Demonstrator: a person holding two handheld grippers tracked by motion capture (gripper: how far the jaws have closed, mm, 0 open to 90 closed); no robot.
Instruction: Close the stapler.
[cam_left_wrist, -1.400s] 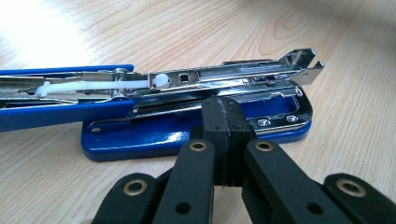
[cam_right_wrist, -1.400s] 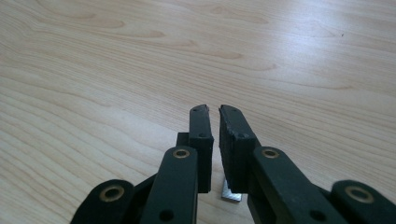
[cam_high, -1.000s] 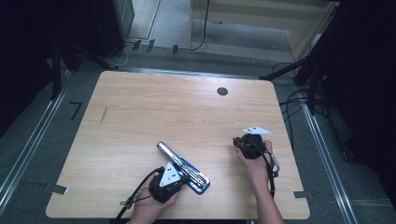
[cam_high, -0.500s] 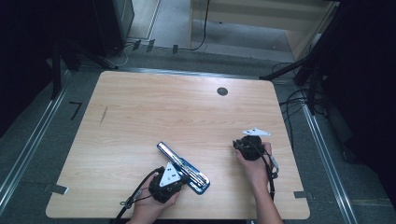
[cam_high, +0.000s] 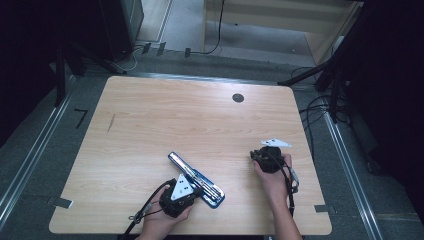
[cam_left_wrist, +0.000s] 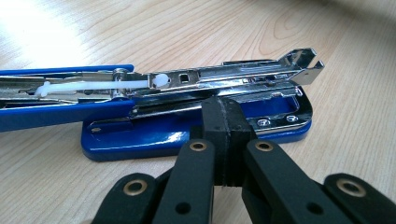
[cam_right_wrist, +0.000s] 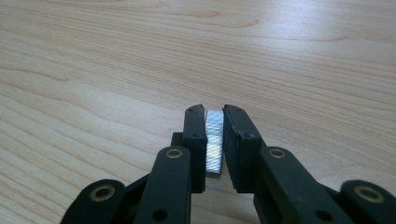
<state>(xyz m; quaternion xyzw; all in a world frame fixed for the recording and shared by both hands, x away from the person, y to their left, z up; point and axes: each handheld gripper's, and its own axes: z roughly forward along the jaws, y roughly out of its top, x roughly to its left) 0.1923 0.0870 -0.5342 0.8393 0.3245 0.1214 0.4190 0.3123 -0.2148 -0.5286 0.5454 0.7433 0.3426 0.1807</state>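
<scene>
Lying open on the wooden table (cam_high: 150, 115), toward its near edge: a blue stapler (cam_high: 196, 180), top arm swung back flat, chrome staple channel facing up. Seen from above as a long slanted strip, far end pointing toward the middle of the table, near end by the left gripper (cam_high: 181, 192). Seen close in the left gripper view as a blue base plate (cam_left_wrist: 140, 140) flat on the wood, with the chrome channel (cam_left_wrist: 224, 79) above it and a white plastic rod (cam_left_wrist: 93, 86) running along the rail.

Left gripper (cam_left_wrist: 223, 135): clenched, pads pressed together with nothing between them, tips resting just in front of the stapler's base, right against its long side. Held by a hand at the near edge of the table, cable trailing off to the side away from the stapler.

Right gripper (cam_right_wrist: 214, 135): grasping a strip of staples (cam_right_wrist: 215, 140), a short silvery bar standing on edge between the two black pads, both pads close along its sides. Jaws just eased open a little, strip between them. Seen from above well apart from the stapler, to its right, held by the other hand (cam_high: 272, 175) low over bare wood.

Farther back from the stapler, near the far edge of the table: a small dark round hole (cam_high: 238, 98).
</scene>
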